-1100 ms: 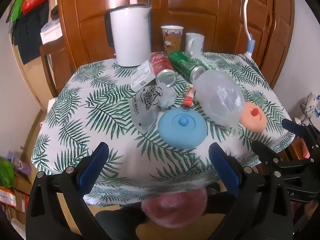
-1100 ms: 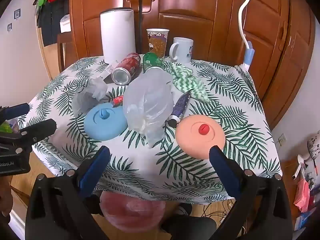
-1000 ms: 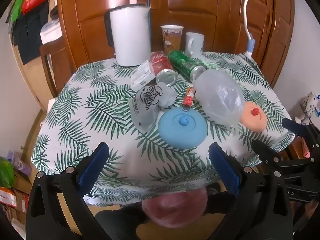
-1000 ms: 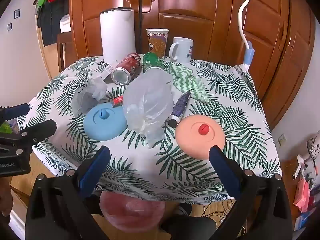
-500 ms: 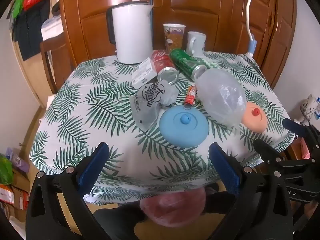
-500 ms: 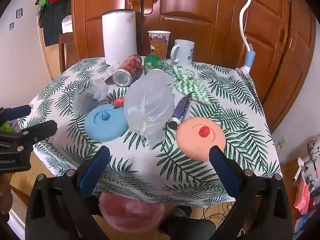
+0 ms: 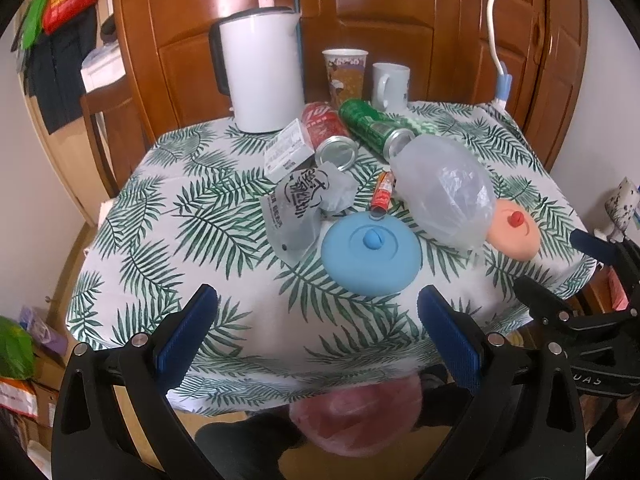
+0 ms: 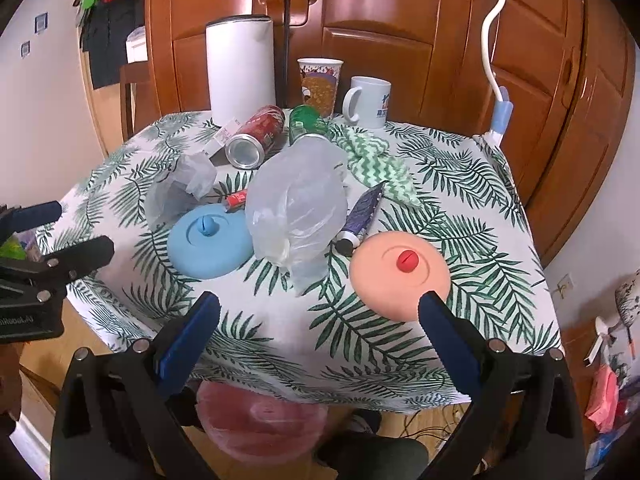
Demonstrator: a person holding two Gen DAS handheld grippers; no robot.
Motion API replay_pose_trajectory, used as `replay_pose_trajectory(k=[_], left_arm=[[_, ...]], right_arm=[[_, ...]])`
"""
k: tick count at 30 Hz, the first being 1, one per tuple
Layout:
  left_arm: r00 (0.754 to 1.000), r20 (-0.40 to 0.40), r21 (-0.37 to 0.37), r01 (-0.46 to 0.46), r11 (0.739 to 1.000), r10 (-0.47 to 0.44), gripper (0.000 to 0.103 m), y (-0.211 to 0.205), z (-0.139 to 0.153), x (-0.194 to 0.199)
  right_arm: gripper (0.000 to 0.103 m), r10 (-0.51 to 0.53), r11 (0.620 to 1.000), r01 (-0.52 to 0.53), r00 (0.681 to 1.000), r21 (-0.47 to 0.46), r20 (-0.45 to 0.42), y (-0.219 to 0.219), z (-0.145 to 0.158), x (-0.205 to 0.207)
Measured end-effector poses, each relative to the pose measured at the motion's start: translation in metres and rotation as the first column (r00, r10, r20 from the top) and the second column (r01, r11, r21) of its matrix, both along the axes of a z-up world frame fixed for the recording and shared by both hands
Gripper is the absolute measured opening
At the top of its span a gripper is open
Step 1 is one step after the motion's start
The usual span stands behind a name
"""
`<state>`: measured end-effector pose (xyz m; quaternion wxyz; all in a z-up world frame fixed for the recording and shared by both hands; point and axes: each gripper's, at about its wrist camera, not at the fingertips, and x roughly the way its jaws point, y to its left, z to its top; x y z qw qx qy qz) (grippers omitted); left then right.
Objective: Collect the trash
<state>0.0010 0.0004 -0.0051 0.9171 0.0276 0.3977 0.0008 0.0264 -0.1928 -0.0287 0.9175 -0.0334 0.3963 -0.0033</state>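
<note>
A clear plastic bag (image 7: 442, 190) (image 8: 296, 206) lies mid-table. Behind it lie a red can (image 7: 326, 136) (image 8: 254, 138), a green can (image 7: 372, 128) (image 8: 306, 122), a crumpled grey wrapper (image 7: 300, 204) (image 8: 184, 184), a small white carton (image 7: 288, 150), a red tube (image 7: 382, 196) and a dark tube (image 8: 362, 216). My left gripper (image 7: 316, 316) is open and empty above the near table edge. My right gripper (image 8: 320, 320) is open and empty, also at the near edge.
A blue lid (image 7: 372, 254) (image 8: 210, 246) and an orange lid (image 7: 514, 234) (image 8: 400, 270) sit near the front. A white kettle (image 7: 262, 68), a paper cup (image 7: 344, 72), a white mug (image 7: 390, 86) and a green cloth (image 8: 376, 162) stand further back. A pink bin (image 8: 260, 424) is below the edge.
Both grippers have drifted slightly forward, toward the table. Nothing on the table has moved.
</note>
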Motion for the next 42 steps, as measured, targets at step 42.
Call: replay_pose_trajectory(k=[42], left_arm=[[1.0,-0.016,-0.021,0.002,1.0,-0.002,0.097,0.0021,-0.0034,0.0029]], right_arm=[[0.098,-0.005,0.999,0.005,1.0,0.037,0.007,-0.0074,0.0003,-0.0007]])
